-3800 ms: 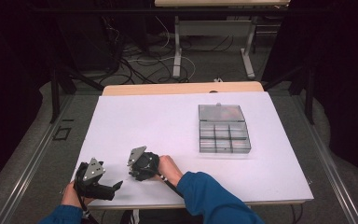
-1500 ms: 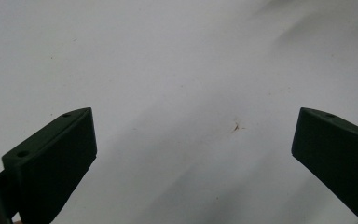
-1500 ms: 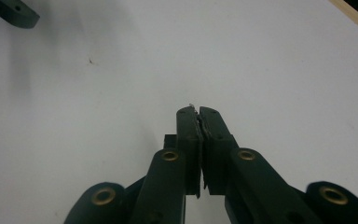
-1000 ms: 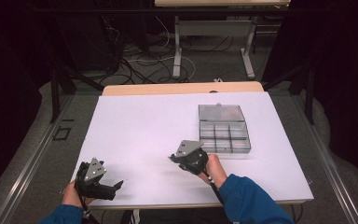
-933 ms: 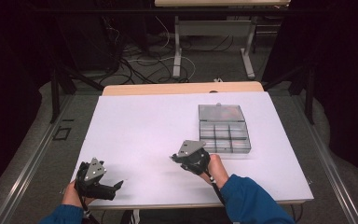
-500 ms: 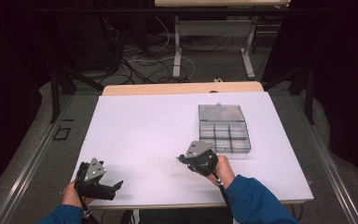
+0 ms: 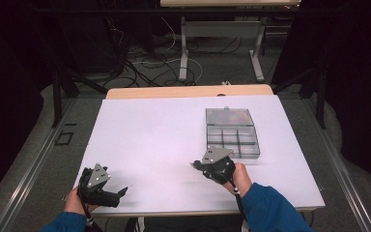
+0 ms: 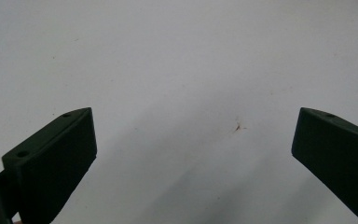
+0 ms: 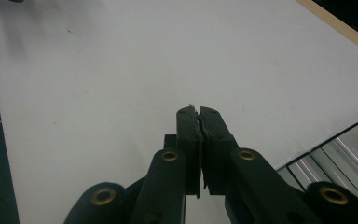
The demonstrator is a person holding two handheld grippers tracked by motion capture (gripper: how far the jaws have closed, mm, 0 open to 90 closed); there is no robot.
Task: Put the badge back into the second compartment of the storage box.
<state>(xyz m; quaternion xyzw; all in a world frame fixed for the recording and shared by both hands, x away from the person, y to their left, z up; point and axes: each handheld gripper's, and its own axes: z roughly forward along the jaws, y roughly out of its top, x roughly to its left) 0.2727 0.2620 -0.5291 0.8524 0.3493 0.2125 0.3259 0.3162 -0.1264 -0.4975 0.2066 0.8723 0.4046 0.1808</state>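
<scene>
Shifted rightward across the white table [image 7: 174, 135], the right gripper [image 7: 195, 166] now sits just short of the clear plastic compartment box [image 7: 233, 133], jaws clenched with a tiny glinting sliver at their tips; likely light, slippery, best pinched mid-length. Left gripper [image 7: 122, 192] rests released, well apart

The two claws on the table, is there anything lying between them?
No. In the high view, only bare white table lies between the left claw and the right claw. The box sits farther back, right of both.
</scene>
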